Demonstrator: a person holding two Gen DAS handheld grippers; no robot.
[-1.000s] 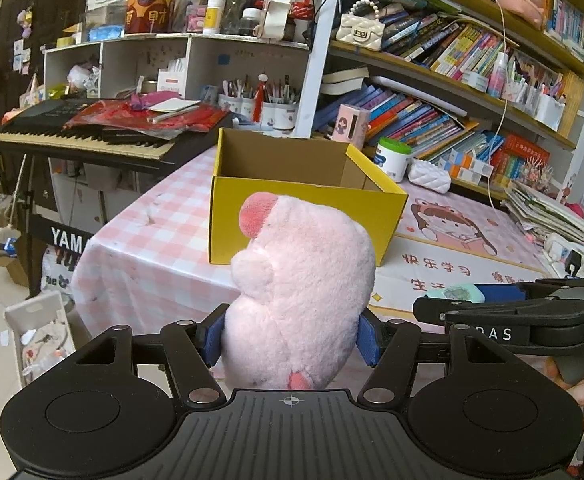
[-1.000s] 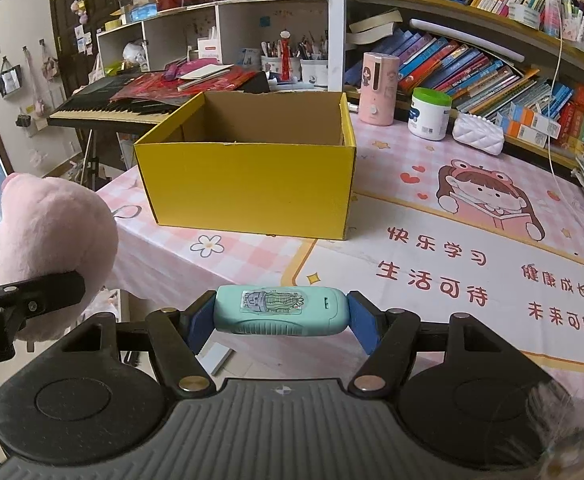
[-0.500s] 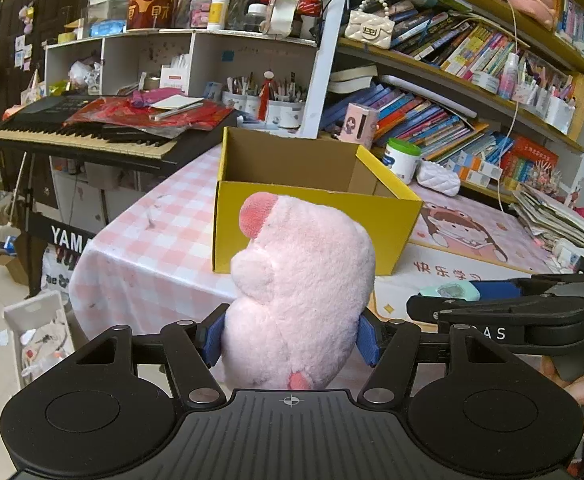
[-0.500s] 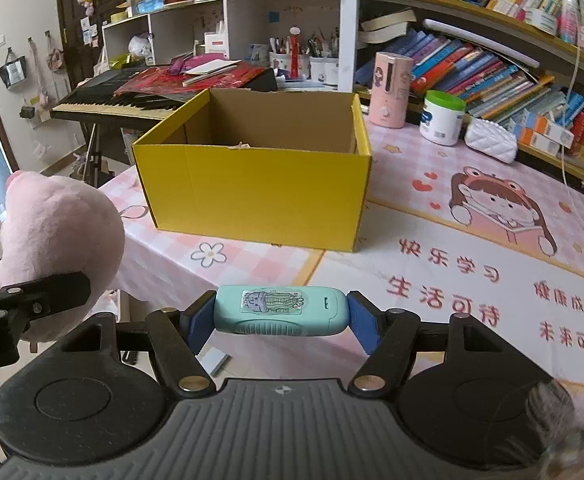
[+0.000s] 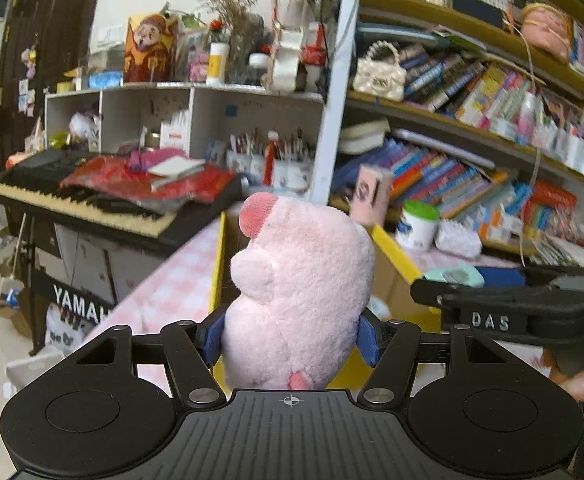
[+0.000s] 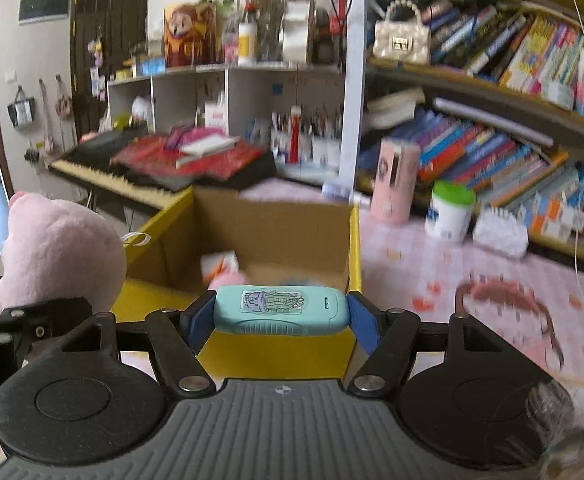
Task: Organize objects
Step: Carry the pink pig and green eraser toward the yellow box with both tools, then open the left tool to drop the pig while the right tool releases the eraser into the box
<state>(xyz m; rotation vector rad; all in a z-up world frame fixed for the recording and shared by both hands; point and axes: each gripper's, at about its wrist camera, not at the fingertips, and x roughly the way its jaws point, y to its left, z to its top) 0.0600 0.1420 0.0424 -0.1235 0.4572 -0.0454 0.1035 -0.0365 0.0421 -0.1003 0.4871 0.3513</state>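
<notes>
My left gripper [image 5: 290, 338] is shut on a pink plush toy [image 5: 299, 288], held upright just in front of the open yellow cardboard box [image 5: 391, 256]. My right gripper [image 6: 282, 320] is shut on a mint-green case [image 6: 282, 310] with a cartoon sticker, right at the near rim of the yellow box [image 6: 276, 346]. Inside the box lie a few small items, pink and orange, blurred. The pink plush [image 6: 58, 256] also shows at the left of the right wrist view, and the mint case [image 5: 453, 276] at the right of the left wrist view.
The box stands on a pink checked tablecloth [image 6: 431, 264]. Behind it are a pink cylinder [image 6: 395, 180], a green-lidded white jar [image 6: 449, 210] and a white pouch [image 6: 499, 232]. A keyboard [image 5: 92, 204] with red papers is at the left; bookshelves [image 5: 471, 148] fill the right.
Both grippers have moved forward and up toward the yellow box with their objects still held; the box is now much closer and its inside shows in the right wrist view.
</notes>
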